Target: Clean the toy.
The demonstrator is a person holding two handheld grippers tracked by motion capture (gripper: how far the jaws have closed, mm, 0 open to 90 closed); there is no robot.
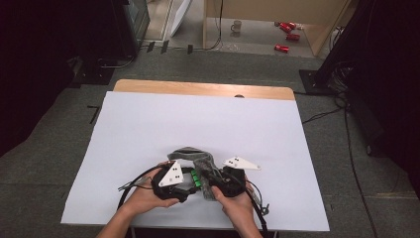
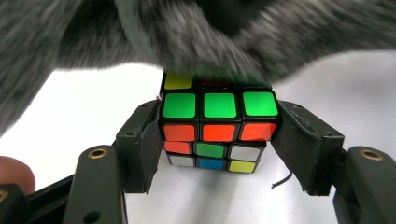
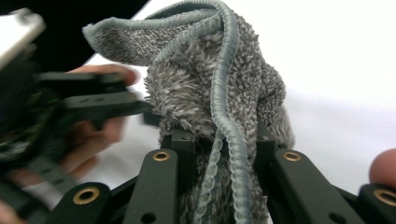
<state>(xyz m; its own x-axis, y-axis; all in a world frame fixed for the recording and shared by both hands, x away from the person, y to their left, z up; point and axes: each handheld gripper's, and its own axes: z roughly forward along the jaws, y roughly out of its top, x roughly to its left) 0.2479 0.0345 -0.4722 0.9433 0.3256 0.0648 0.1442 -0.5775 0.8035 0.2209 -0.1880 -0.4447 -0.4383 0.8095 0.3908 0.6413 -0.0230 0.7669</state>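
Both forearms come in from below in the high view, the hands close together and each wrapped around the body of its tool. The left hand (image 1: 144, 198) holds the left tool (image 1: 194, 179) pointing toward the right one, grey plate tilted up. Its jaws stand partly closed, both pads pressing the sides of a puzzle cube (image 2: 217, 123); a fingertip (image 2: 14, 173) shows beside its left jaw. The right hand (image 1: 237, 203) holds the right tool (image 3: 219, 140) just beside the left, its jaws drawn in and clamped on a bunched grey towel (image 3: 212, 79) rising between them.
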